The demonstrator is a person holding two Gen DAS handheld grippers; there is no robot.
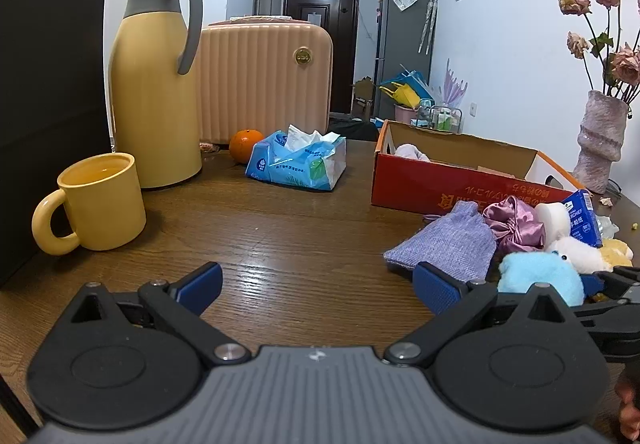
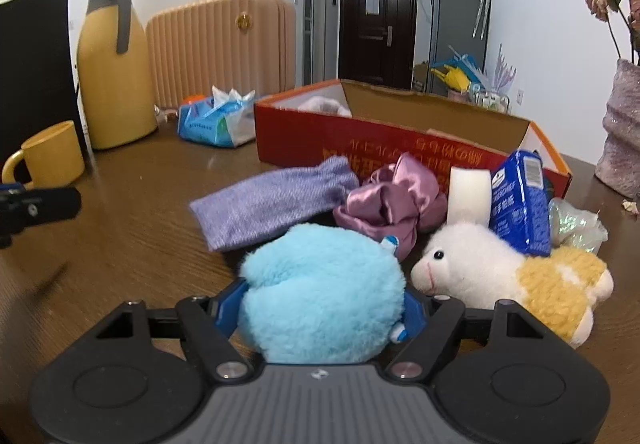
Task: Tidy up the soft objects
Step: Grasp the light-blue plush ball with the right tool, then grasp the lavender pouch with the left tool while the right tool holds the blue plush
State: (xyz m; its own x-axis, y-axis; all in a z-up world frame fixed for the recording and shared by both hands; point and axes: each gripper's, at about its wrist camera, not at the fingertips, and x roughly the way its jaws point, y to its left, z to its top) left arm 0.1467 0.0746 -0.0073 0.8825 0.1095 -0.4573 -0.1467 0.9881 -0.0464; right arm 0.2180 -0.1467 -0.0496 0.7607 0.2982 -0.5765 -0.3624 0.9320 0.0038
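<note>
Blue plush toy (image 2: 320, 284) sits clamped between the right gripper (image 2: 320, 318) pads, low over the table (image 2: 140, 236) near its front edge. Beside it: white-and-yellow lamb (image 2: 508, 276), purple knit pouch (image 2: 272, 203), satin scrunchie (image 2: 388, 203). Red cardboard box (image 2: 360, 139) stands behind the pile, open-topped, probably the destination. Left gripper (image 1: 316, 288) hovers spread wide, holding nothing. Advice: lift clear of the pouch first, carry over the box wall, release only once well inside

White walls (image 1: 500, 55) line a hallway ending at a dark door (image 1: 320, 43); a grey fridge (image 1: 404, 51) stands right of it.
</note>
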